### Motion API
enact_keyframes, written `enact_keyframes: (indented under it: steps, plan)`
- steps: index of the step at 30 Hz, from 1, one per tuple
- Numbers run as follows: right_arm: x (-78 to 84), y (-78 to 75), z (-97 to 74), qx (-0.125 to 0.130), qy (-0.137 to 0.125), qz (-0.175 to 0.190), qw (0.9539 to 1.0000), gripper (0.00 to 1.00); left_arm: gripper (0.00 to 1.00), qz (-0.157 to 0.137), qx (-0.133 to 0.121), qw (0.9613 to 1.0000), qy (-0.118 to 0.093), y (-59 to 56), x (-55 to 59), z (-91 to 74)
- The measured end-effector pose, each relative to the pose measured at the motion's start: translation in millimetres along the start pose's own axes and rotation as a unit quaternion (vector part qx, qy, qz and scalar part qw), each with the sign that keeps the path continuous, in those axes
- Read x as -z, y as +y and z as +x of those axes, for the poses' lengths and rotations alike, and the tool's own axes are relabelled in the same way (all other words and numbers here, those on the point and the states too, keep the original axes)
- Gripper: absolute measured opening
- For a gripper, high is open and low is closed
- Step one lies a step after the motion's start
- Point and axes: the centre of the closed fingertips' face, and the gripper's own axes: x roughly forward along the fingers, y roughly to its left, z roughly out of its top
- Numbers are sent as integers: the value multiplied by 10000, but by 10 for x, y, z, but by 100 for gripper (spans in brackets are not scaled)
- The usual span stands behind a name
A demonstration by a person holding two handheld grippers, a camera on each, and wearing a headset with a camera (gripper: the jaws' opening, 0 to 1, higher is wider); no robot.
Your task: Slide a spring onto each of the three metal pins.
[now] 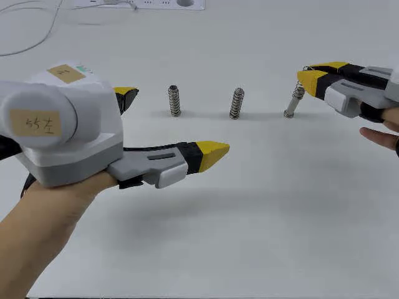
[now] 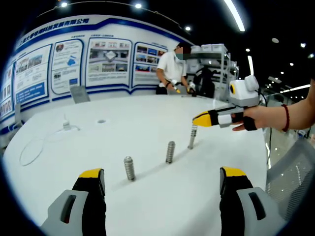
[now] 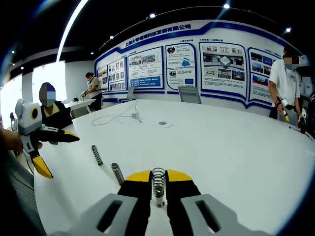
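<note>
As its own view shows, right gripper [image 3: 158, 175] clamps the spring [image 3: 158, 183].

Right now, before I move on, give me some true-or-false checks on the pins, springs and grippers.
The left gripper is open. True.
All three pins stand upright. False: the right pin leans.
The right gripper is shut on the right spring. True.
The middle spring lies flat. False: it stands upright on its pin.
</note>
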Motion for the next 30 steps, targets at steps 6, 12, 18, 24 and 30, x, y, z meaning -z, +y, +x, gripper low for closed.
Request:
enact_keyframes:
  steps: [6, 12, 18, 24, 30]
  plan:
    - [72, 3, 31, 41, 57, 48, 10000, 11, 98, 23, 15, 10000, 8, -12, 2, 3]
    - [171, -7, 53, 87, 124, 105, 9998, 12, 98, 20, 21, 10000, 2, -8, -2, 5]
    - [228, 5, 72, 111, 191, 161, 9996, 12, 98, 20, 27, 10000, 1, -8, -2, 1]
    - [307, 40, 86, 90, 318, 92, 9994, 12, 98, 27, 25, 10000, 1, -5, 0, 4]
    - [336, 65, 84, 72, 376, 62, 9992, 12, 98, 30, 37, 10000, 10, -8, 5, 7]
